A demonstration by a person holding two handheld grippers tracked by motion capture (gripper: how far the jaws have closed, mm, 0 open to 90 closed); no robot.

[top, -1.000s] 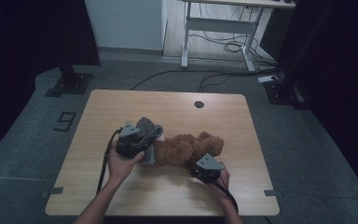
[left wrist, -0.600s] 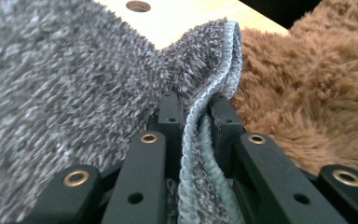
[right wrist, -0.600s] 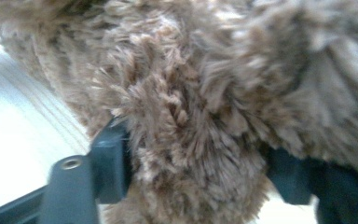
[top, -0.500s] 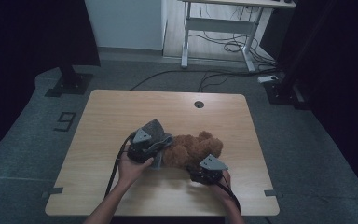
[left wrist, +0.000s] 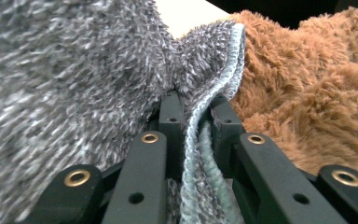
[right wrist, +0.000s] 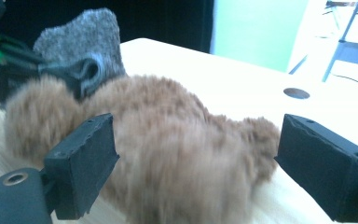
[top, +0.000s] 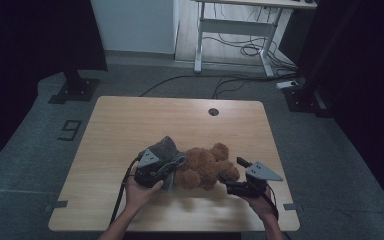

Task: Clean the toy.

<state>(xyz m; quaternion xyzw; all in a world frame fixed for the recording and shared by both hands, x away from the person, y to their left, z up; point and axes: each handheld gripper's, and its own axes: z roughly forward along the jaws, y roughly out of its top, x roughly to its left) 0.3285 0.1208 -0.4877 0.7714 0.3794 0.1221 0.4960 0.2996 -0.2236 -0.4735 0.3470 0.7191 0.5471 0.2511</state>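
1. Compared with half a second ago, the left gripper (top: 156, 170) is sitting closer to the brown teddy bear (top: 204, 167), dragging the grey cloth (top: 166, 150) along with it
2. Its jaws are clamping shut on the cloth's pale hemmed edge, which is pressing against the bear's fur
3. The right gripper (top: 241, 175) is now reaching further from the bear's right side, its jaws standing wide apart and framing the bear without touching it
4. The bear is lying on the wooden surface (top: 130, 120), nearer its front edge than its back
5. Behind the bear, up to the round hole (top: 213, 111), the surface is lying bare
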